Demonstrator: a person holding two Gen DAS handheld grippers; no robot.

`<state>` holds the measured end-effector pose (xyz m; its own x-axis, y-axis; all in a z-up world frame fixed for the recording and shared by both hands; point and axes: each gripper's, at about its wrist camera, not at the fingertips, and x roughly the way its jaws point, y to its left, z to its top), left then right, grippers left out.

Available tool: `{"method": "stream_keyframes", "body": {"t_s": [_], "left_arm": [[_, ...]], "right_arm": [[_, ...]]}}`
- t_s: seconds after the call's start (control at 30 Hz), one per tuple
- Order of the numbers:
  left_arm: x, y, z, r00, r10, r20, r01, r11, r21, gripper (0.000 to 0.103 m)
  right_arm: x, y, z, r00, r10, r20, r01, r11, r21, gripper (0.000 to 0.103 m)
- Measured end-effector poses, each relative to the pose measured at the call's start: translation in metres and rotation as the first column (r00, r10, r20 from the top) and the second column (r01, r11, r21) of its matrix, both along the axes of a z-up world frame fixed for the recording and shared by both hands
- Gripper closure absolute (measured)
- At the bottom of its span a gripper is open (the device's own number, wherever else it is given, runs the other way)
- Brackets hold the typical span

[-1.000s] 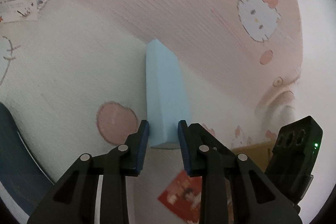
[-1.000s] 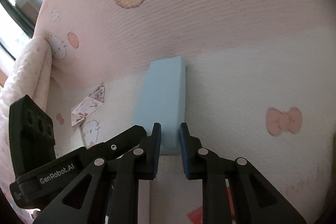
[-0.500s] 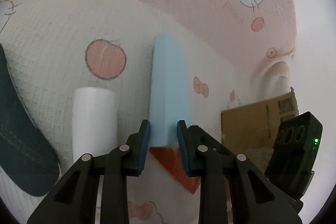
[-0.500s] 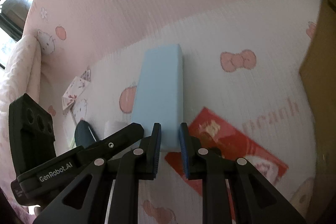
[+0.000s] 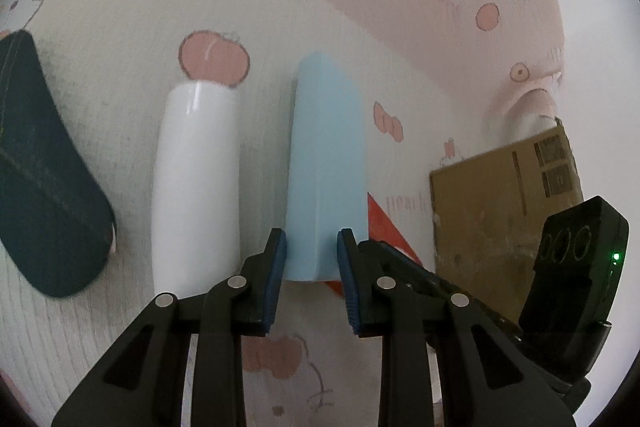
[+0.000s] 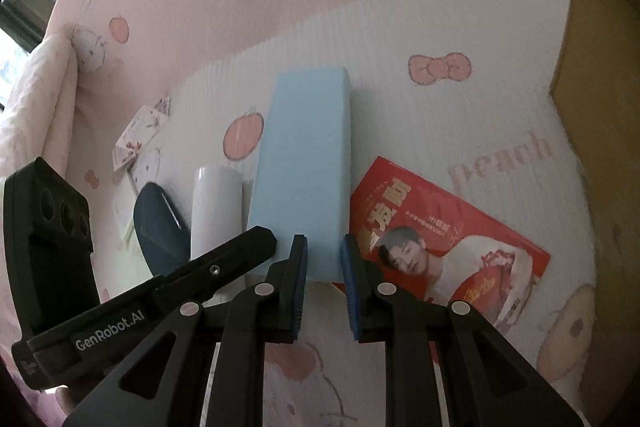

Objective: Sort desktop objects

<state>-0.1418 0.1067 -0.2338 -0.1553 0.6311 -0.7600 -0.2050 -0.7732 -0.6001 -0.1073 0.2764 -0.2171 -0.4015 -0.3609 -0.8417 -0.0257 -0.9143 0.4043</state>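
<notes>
A long light-blue box (image 5: 326,163) is held at its near end by both grippers. My left gripper (image 5: 311,267) is shut on it, blue pads against its sides. My right gripper (image 6: 324,267) is also shut on the same box (image 6: 304,163). The box hangs low over the Hello Kitty cloth. A white cylinder (image 5: 198,183) lies just left of the box; it also shows in the right wrist view (image 6: 216,211). A red magazine (image 6: 448,239) lies under and right of the box, with only a corner (image 5: 384,223) in the left wrist view.
A dark blue pouch (image 5: 36,187) lies left of the cylinder, also in the right wrist view (image 6: 160,231). A cardboard box (image 5: 504,203) stands at the right. White cards (image 6: 140,131) lie farther back left. The pink cloth rises behind.
Both grippers have carried the blue box down and toward the near side. The white cylinder, pouch, red magazine and cardboard box have come into view around it.
</notes>
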Motion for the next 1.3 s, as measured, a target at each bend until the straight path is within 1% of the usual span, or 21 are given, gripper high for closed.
{"method": "stream_keyframes", "body": {"t_s": [0.13, 0.23, 0.3, 0.37, 0.47, 0.53, 0.57, 0.6, 0.67, 0.73, 0.83, 0.93, 1.03, 1.1, 1.17, 1.3], "left_arm": [[0.008, 0.0, 0.0, 1.0, -0.013, 0.008, 0.013, 1.0, -0.005, 0.074], [0.01, -0.001, 0.0, 1.0, -0.008, 0.022, 0.008, 1.0, 0.0, 0.074], [0.012, -0.003, 0.007, 1.0, 0.024, 0.002, -0.024, 1.0, 0.011, 0.072], [0.012, -0.002, 0.019, 0.999, 0.023, -0.044, -0.022, 1.0, 0.015, 0.07], [0.008, 0.004, 0.033, 0.992, 0.012, -0.129, -0.016, 0.999, -0.03, 0.07], [0.004, 0.005, 0.033, 0.99, 0.026, -0.141, -0.034, 0.998, -0.051, 0.071], [0.001, 0.003, 0.032, 0.99, 0.046, -0.137, -0.053, 0.998, -0.047, 0.085], [-0.002, 0.002, 0.03, 0.991, 0.054, -0.126, -0.06, 0.997, -0.043, 0.098], [-0.008, 0.001, 0.025, 0.991, 0.072, -0.11, -0.077, 0.996, -0.049, 0.098], [-0.013, 0.003, 0.02, 0.992, 0.07, -0.103, -0.078, 0.994, -0.078, 0.1], [-0.017, 0.003, 0.015, 0.992, 0.071, -0.106, -0.084, 0.99, -0.116, 0.1], [-0.019, 0.004, 0.012, 0.992, 0.063, -0.105, -0.078, 0.986, -0.148, 0.1], [-0.023, 0.003, 0.006, 0.996, 0.067, -0.057, -0.074, 0.989, -0.129, 0.1], [-0.025, 0.002, -0.001, 0.997, 0.07, -0.023, -0.072, 0.99, -0.123, 0.1], [-0.023, 0.004, 0.0, 0.998, 0.062, -0.032, -0.065, 0.992, -0.111, 0.1], [-0.021, 0.01, 0.002, 0.998, 0.044, -0.035, -0.047, 0.995, -0.092, 0.103]], "right_arm": [[0.011, 0.001, 0.001, 1.0, 0.006, -0.001, -0.006, 1.0, 0.006, 0.088], [0.017, 0.004, 0.004, 1.0, 0.016, -0.021, -0.016, 1.0, 0.001, 0.088], [0.019, 0.008, 0.006, 1.0, 0.0, -0.028, -0.001, 1.0, -0.021, 0.086], [0.022, 0.014, 0.008, 0.999, -0.032, -0.036, 0.031, 0.999, -0.021, 0.082], [0.026, 0.018, 0.014, 0.996, -0.058, -0.067, 0.058, 0.998, -0.001, 0.081], [0.028, 0.018, 0.022, 0.991, -0.062, -0.116, 0.063, 0.998, 0.013, 0.084], [0.03, 0.017, 0.028, 0.987, -0.054, -0.152, 0.058, 0.998, 0.021, 0.091], [0.029, 0.014, 0.033, 0.983, -0.036, -0.177, 0.042, 0.999, 0.029, 0.092], [0.025, 0.007, 0.038, 0.981, 0.003, -0.196, 0.007, 0.999, 0.05, 0.092], [0.019, -0.001, 0.036, 0.98, 0.032, -0.196, -0.019, 0.997, 0.071, 0.092], [0.011, -0.008, 0.03, 0.982, 0.062, -0.181, -0.047, 0.996, 0.081, 0.093], [0.002, -0.016, 0.019, 0.984, 0.082, -0.158, -0.064, 0.992, 0.112, 0.094], [-0.004, -0.018, 0.008, 0.988, 0.081, -0.131, -0.06, 0.986, 0.157, 0.099], [-0.006, -0.016, 0.001, 0.991, 0.073, -0.115, -0.054, 0.985, 0.164, 0.101], [-0.005, -0.016, 0.001, 0.99, 0.076, -0.119, -0.057, 0.986, 0.158, 0.101], [-0.004, -0.022, 0.001, 0.987, 0.097, -0.126, -0.068, 0.975, 0.212, 0.101]]}}
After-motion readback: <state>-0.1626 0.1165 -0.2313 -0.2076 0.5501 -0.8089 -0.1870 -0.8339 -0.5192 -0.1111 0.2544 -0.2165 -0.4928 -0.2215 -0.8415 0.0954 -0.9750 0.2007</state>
